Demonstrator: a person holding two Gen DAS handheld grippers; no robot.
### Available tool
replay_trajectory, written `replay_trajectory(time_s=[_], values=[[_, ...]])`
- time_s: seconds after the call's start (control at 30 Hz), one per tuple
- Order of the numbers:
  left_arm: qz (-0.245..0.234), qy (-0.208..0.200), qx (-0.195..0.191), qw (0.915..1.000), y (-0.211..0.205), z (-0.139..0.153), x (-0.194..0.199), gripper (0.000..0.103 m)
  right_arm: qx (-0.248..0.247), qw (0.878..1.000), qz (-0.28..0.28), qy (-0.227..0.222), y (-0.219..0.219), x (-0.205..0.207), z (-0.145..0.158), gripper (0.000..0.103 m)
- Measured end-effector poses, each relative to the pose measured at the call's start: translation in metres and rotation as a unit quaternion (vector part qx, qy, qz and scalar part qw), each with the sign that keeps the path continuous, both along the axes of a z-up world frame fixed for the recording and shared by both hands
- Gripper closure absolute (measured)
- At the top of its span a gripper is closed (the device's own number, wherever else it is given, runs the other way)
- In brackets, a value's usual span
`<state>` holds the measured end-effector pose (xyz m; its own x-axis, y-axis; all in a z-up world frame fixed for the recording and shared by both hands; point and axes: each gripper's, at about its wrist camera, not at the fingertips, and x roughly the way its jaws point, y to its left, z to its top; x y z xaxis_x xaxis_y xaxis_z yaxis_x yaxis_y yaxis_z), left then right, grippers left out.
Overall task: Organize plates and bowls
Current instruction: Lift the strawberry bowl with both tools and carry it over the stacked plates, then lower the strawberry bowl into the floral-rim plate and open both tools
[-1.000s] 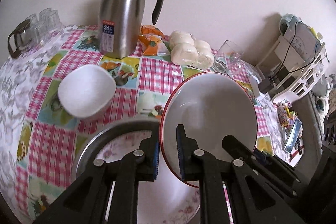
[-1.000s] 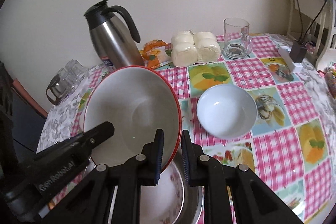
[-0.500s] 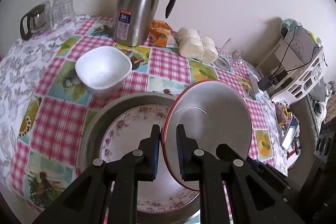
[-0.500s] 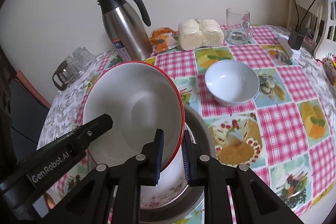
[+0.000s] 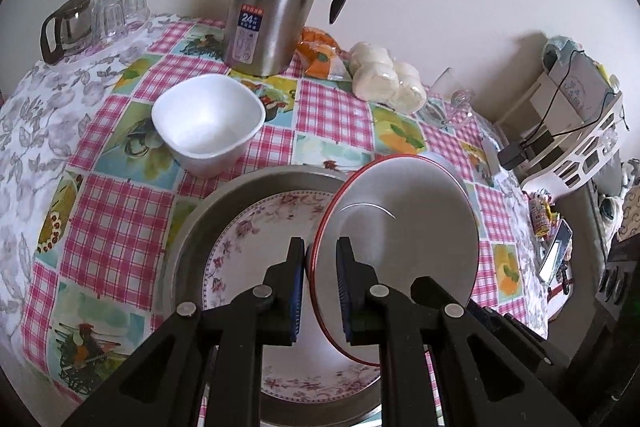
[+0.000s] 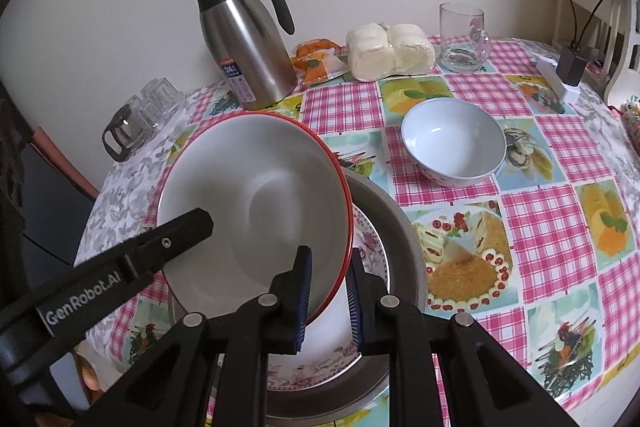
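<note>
- Left claw clamped on the near rim of the red-rimmed bowl, one blue pad on each side of the wall.
- Right claw pinching the same red-rimmed bowl at its lower right rim, rim caught between the blue pads.
- Bowl held tilted in the air by both claws, above the floral plate and overlapping its right part in the left wrist view.
- Floral plate lying flat inside the metal tray, pink flower pattern round its border.
- Metal tray resting on the checked surface.
- Square-sided white bowl upright on the surface, just beyond the tray's far left edge, apart from it.
- Round white bowl upright on the surface past the tray's far right edge, empty.
- Steel thermos jug standing near the wall, orange packet and wrapped white buns beside it.
- Clear glass mug upright just right of the buns.
- Glass pot with small glasses at the far left of the surface.
</note>
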<state>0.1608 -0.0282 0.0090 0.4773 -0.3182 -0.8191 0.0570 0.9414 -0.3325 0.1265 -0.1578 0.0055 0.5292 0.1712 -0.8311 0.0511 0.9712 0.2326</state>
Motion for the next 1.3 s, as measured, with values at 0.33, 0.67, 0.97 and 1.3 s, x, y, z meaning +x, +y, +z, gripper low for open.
replay_trajectory(time_s=[0.33, 0.67, 0.97, 1.3], values=[[0.008, 0.014, -0.001, 0.9999, 0.006, -0.008, 0.004, 0.088, 0.000, 1.000, 0.003, 0.022, 0.007, 0.007, -0.012, 0.085], [0.008, 0.024, -0.003, 0.9997, 0.007, -0.013, 0.007, 0.088, 0.002, 1.000, 0.002, 0.025, 0.007, 0.009, -0.015, 0.085], [0.013, 0.053, 0.003, 0.9985, 0.007, -0.030, 0.012, 0.086, -0.001, 0.999, 0.000, 0.044, 0.008, 0.014, -0.028, 0.085], [0.023, 0.073, 0.006, 0.9971, 0.010, -0.040, 0.014, 0.082, -0.001, 0.999, 0.009, 0.049, 0.014, 0.016, -0.035, 0.082]])
